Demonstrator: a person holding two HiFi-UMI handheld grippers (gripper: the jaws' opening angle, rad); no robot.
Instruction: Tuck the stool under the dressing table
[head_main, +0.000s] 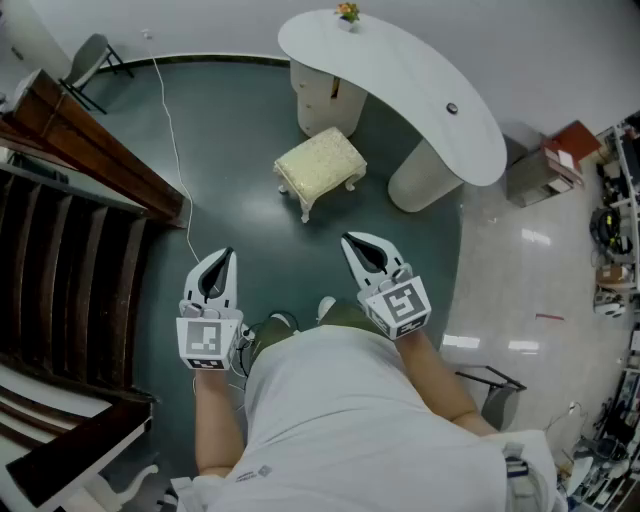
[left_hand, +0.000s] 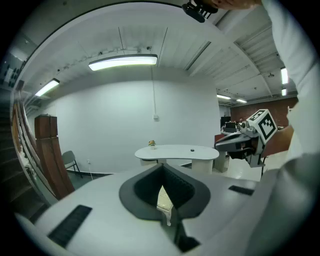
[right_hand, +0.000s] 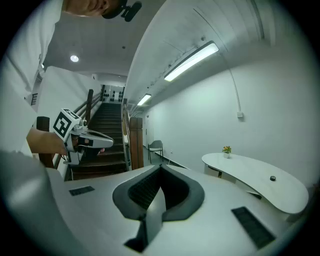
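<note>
A cream cushioned stool (head_main: 320, 167) with white legs stands on the dark green floor, in front of a white curved dressing table (head_main: 400, 85). One corner of the stool lies by the table's left pedestal (head_main: 318, 98). My left gripper (head_main: 228, 252) hangs shut and holds nothing, a good way short of the stool. My right gripper (head_main: 346, 240) is shut too, nearer the stool's right side. Through the left jaws a sliver of the stool (left_hand: 163, 199) shows, with the table (left_hand: 176, 152) behind. The table (right_hand: 260, 179) fills the right of the right gripper view.
A wooden staircase (head_main: 60, 230) with a brown railing runs along the left. A folding chair (head_main: 92, 60) stands at the back left and a white cable (head_main: 172, 130) trails across the floor. A small flower pot (head_main: 348, 12) sits on the table. Shelves and clutter (head_main: 610, 240) line the right.
</note>
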